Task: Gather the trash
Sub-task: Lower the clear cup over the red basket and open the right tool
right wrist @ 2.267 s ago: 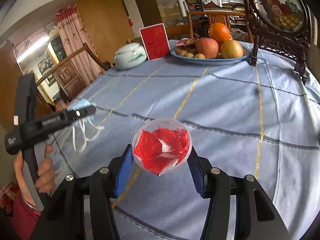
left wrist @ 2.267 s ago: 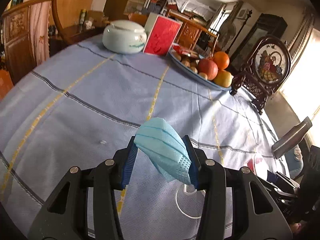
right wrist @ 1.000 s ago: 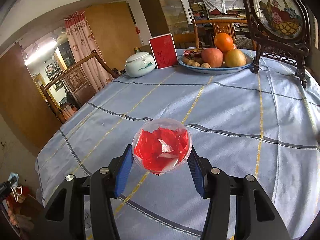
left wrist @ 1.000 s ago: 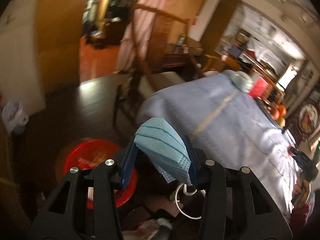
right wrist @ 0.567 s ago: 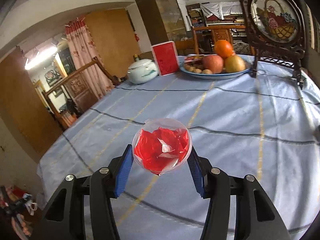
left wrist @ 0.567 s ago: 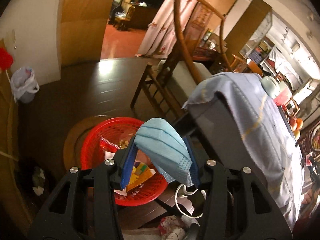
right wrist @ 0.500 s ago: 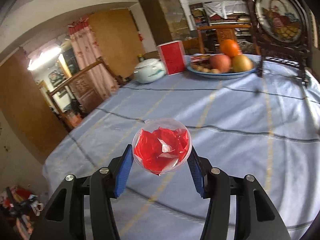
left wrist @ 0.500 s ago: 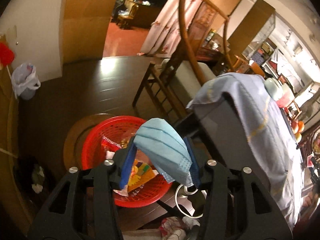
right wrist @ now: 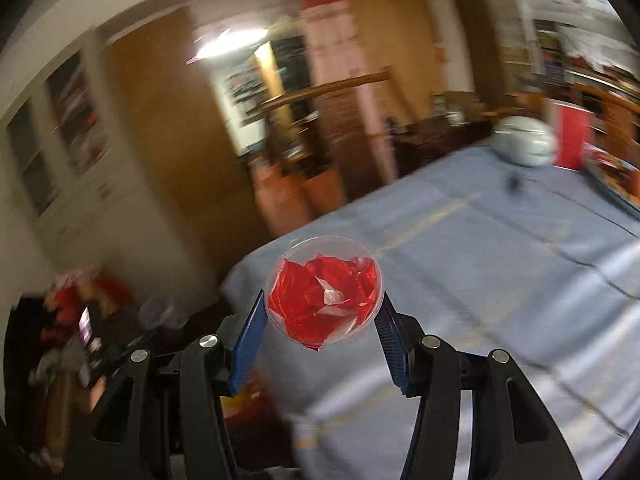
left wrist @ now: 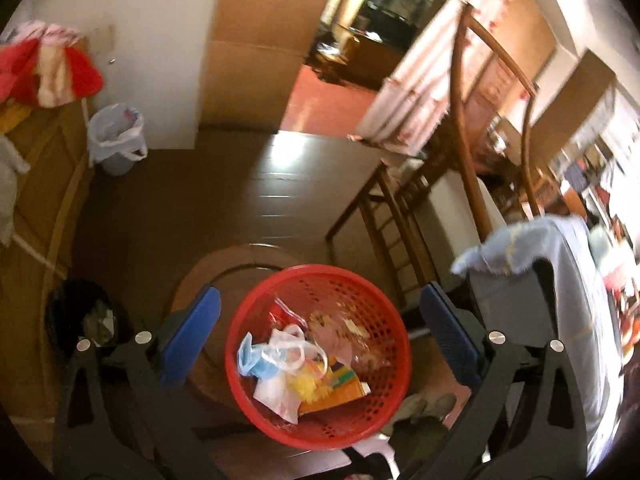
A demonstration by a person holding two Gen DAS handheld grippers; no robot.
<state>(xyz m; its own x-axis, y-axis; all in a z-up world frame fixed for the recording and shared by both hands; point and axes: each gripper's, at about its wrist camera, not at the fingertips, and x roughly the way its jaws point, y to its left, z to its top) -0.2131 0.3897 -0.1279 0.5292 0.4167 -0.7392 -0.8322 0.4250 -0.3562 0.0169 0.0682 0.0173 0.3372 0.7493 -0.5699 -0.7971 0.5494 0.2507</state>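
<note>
My left gripper (left wrist: 320,336) is open and empty, right above a red mesh trash basket (left wrist: 384,308) on the floor. The light blue face mask (left wrist: 258,362) lies inside the basket among plastic bags and wrappers. My right gripper (right wrist: 322,320) is shut on a clear plastic cup with red wrapper scraps (right wrist: 324,300), held in the air over the edge of the blue-clothed table (right wrist: 500,248).
A wooden chair (left wrist: 452,184) stands beside the table corner (left wrist: 560,280). A small bin with a plastic liner (left wrist: 114,140) stands by the wall. A white pot (right wrist: 524,140) and red card (right wrist: 572,140) sit far back on the table.
My left gripper opened and the mask dropped into the red basket. My right gripper, still holding the cup, swung left toward the table's edge.
</note>
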